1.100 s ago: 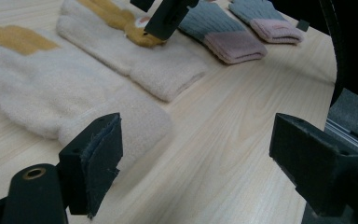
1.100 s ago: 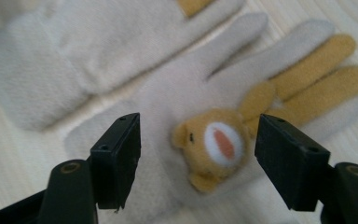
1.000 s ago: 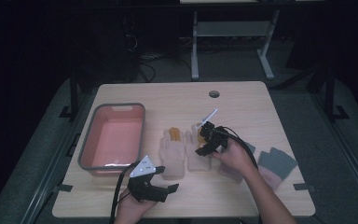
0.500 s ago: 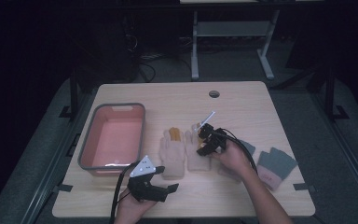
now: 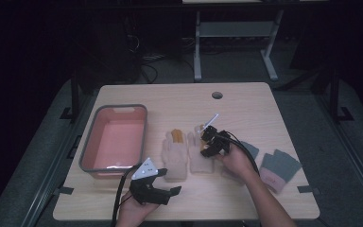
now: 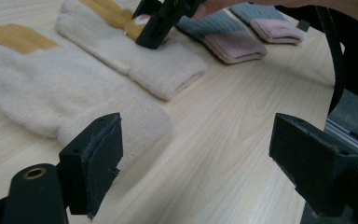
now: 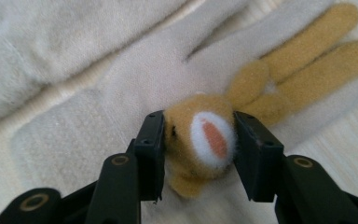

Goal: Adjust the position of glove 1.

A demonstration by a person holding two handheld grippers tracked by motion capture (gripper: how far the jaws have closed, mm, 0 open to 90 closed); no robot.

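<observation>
A dark room surrounds a pale wooden bench point(image 5: 246, 109). The right cream glove point(image 5: 201, 158) is partly hidden beneath the right gripper point(image 7: 198, 149), whose fingers point(image 7: 151, 147) have just been closing and now pinch its plush tan animal face. The left gripper point(image 5: 163, 184) hovers wide open, empty. The pink tub point(image 5: 87, 151) holds nothing.

Fuzzy fleece cream gloves point(image 5: 176, 154), matt pale wood-grain table point(image 5: 179, 99), glossy plastic tub point(image 5: 114, 109)

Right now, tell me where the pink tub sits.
In the high view the pink tub sits on the left side of the table, just left of the two cream gloves, with the left hand-held gripper near its front corner.
</observation>
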